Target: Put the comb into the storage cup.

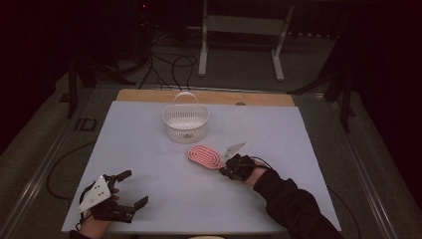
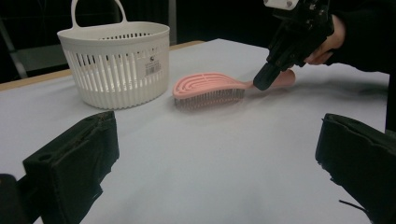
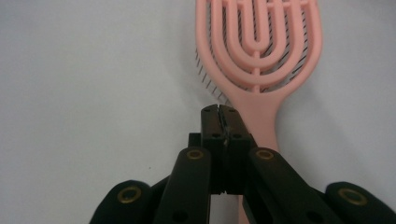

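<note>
Near worktop's front left corner, left gripper (image 1: 125, 189) idle, fingers wide apart, empty. Mid-worktop, right gripper (image 1: 229, 168) fingers pressed together over pink hairbrush (image 1: 204, 156) handle, apparently gripping nothing. Brush flat, not lifted. White basket (image 1: 185, 122) near far edge awaits, likely destination.

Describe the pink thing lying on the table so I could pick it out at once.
On the pale sheet covering the table stands a white slotted plastic basket with a handle. Just in front of it, to its right, lies the pink plastic hairbrush, bristles down, its handle under the shut right gripper. It alone is pink, its oval back cut into looping ribs.
</note>
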`<state>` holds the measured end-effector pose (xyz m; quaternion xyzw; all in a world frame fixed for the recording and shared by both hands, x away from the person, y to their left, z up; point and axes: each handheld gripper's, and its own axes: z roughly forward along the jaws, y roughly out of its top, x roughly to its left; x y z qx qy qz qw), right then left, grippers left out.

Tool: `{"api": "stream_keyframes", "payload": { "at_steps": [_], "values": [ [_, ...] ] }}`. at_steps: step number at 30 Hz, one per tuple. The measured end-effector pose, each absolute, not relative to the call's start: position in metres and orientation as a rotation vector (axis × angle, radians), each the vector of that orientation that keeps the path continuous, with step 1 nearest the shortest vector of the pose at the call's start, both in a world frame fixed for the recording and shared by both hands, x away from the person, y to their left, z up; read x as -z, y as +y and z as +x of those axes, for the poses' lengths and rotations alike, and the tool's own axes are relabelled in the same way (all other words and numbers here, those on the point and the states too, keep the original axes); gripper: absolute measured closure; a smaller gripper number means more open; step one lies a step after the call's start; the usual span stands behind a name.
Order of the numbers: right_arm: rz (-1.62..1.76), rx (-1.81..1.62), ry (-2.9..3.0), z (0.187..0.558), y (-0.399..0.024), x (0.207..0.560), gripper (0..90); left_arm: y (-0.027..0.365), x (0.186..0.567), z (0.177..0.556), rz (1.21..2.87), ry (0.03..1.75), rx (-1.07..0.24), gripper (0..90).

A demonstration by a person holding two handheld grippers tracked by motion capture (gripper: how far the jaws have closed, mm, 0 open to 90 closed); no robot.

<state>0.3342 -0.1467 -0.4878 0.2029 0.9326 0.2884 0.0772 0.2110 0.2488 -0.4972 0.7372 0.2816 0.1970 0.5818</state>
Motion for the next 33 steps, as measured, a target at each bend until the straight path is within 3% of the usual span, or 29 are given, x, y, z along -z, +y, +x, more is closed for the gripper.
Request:
{"api": "stream_keyframes", "payload": {
  "at_steps": [14, 25, 33],
  "values": [
    [0.569, -0.853, 2.78, 0.335, -0.153, 0.468, 89.2, 0.249, 0.497, 0.211, 1.724, 0.66, -0.461, 0.3],
    [0.572, -0.802, 2.783, 0.34, -0.159, 0.457, 78.5, 0.249, 0.497, 0.211, 1.723, 0.661, -0.461, 0.3],
    [0.547, -0.743, 2.82, 0.343, -0.155, 0.451, 63.1, 0.249, 0.497, 0.211, 1.724, 0.66, -0.462, 0.3]
  ]
}}
